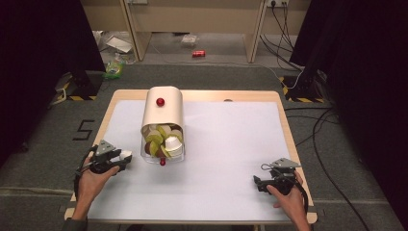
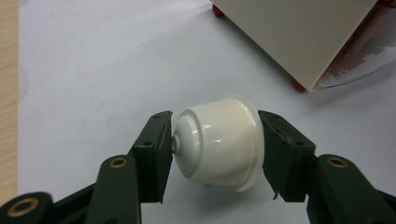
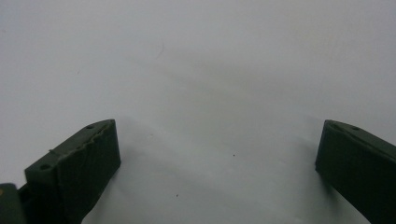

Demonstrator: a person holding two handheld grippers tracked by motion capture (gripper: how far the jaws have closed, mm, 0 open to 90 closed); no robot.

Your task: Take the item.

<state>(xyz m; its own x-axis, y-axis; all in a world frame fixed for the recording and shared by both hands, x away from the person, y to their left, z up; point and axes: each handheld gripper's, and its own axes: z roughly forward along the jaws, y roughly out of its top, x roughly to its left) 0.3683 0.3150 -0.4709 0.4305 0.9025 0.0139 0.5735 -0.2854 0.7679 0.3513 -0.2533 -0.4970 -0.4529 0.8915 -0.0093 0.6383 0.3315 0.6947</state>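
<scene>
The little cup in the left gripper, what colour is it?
White cup, shiny; clearest in the left gripper view.

My left gripper (image 1: 108,160) and right gripper (image 1: 276,180) are black, each topped by a grey three-cornered plate and trailing a black cable. My fingers (image 2: 154,154) are flat, dark, blocky pads with small screw holes, hung on arms with brass-coloured pivot bushings. A dark sleeve cuff (image 1: 74,224) shows at my left wrist.

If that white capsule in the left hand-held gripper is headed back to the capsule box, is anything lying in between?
Nothing visible. The left hand-held gripper holds the capsule just left of the box, with only bare white mat between them. The box's open end already looks crowded with capsules, though.
</scene>
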